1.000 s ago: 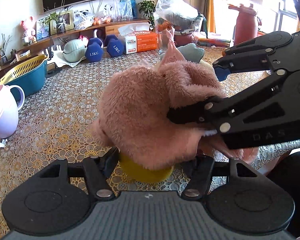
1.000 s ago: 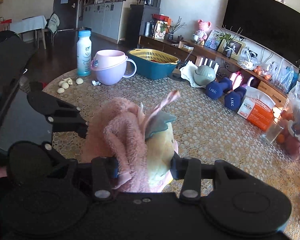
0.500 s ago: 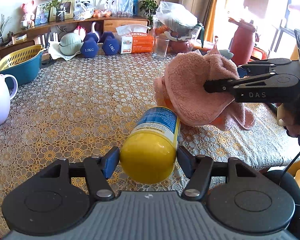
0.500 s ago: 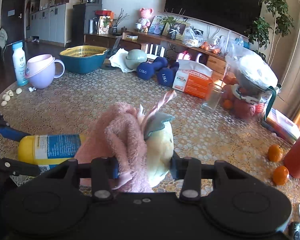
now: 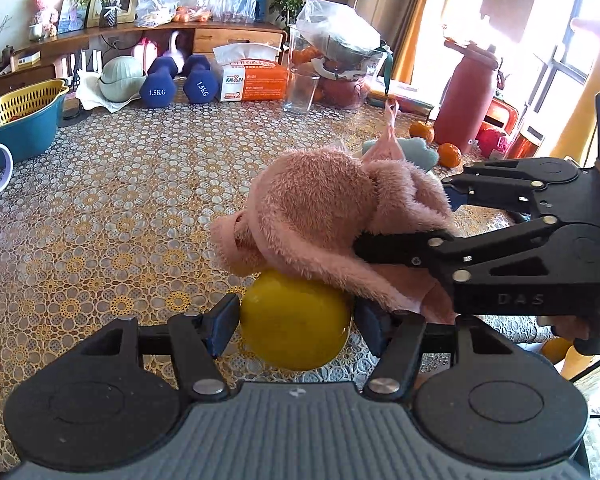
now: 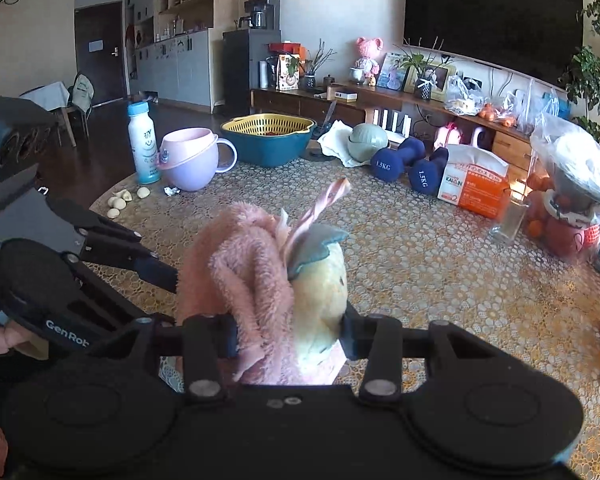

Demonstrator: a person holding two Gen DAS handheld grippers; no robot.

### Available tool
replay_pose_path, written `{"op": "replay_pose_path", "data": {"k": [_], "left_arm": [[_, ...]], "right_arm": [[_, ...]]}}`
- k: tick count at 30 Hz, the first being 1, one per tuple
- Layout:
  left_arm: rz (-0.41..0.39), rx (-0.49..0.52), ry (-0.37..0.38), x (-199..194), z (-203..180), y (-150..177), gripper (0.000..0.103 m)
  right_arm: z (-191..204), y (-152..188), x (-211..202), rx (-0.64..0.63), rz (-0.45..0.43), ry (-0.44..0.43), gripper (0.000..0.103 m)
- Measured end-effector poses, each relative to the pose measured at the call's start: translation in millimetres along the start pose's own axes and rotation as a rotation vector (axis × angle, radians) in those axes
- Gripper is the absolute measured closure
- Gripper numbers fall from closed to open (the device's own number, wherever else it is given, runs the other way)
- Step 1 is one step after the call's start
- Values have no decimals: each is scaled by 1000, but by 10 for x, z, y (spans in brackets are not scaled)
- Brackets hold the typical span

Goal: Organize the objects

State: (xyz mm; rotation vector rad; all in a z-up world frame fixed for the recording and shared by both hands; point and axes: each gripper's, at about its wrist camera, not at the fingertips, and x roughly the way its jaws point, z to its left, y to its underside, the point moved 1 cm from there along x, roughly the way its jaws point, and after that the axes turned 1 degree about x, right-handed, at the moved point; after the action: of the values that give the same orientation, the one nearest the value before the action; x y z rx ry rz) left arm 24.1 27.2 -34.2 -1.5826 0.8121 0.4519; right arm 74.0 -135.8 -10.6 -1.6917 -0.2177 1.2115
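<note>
My left gripper (image 5: 296, 322) is shut on a yellow bottle (image 5: 296, 320), seen end-on, with only its round yellow end showing. My right gripper (image 6: 288, 336) is shut on a fluffy pink towel (image 6: 236, 272) with a cream and teal plush end (image 6: 324, 284) and a pink loop. In the left wrist view the pink towel (image 5: 332, 216) lies over the top of the bottle, held by the right gripper (image 5: 404, 226) coming in from the right. In the right wrist view the left gripper's fingers (image 6: 156, 272) touch the towel's left side; the bottle is hidden there.
On the lace-covered table (image 5: 120, 208): a teal basin with yellow colander (image 5: 20, 120), blue dumbbells (image 5: 158, 84), an orange tissue box (image 5: 252, 80), a glass (image 5: 302, 90), a red bottle (image 5: 470, 96), oranges (image 5: 448, 154), a purple jug (image 6: 190, 160) and a white bottle (image 6: 142, 144).
The right gripper has brought the pink towel back from the right onto the yellow bottle, covering its label. The left gripper still holds the bottle.
</note>
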Motion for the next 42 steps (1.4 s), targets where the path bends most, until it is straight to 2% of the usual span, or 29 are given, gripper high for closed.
{"op": "replay_pose_path", "data": {"k": [5, 9, 12, 15, 18, 21, 25, 29, 32, 36, 40, 42], "left_arm": [[-5, 3, -2, 5, -7, -29, 41], [-4, -15, 1, 6, 34, -49, 41], [-7, -59, 9, 13, 116, -69, 41], [-4, -94, 10, 23, 190, -83, 41], [-1, -124, 22, 31, 242, -84, 41], [9, -154, 35, 50, 288, -78, 41], [19, -164, 44, 59, 308, -66, 41], [21, -160, 47, 57, 308, -58, 41], [7, -161, 58, 56, 338, -58, 41], [0, -204, 70, 65, 426, -45, 41], [2, -232, 66, 93, 489, -64, 41], [-3, -239, 60, 108, 499, -108, 41]], "right_arm": [[-199, 59, 180, 40, 28, 65, 59], [-367, 162, 252, 33, 61, 166, 59], [-492, 240, 211, 36, 72, 241, 59], [-581, 261, 74, 76, 48, 257, 59], [-530, 211, -85, 84, -1, 215, 59], [-339, 127, -179, 46, -40, 115, 59], [-107, 96, -104, 20, -22, -24, 59], [-60, 117, 74, 9, 8, 1, 59], [-164, 120, 162, 23, 22, 47, 59], [-340, 174, 237, 7, 63, 167, 59], [-530, 275, 165, -10, 88, 284, 59], [-619, 298, 76, 5, 85, 304, 59]]}}
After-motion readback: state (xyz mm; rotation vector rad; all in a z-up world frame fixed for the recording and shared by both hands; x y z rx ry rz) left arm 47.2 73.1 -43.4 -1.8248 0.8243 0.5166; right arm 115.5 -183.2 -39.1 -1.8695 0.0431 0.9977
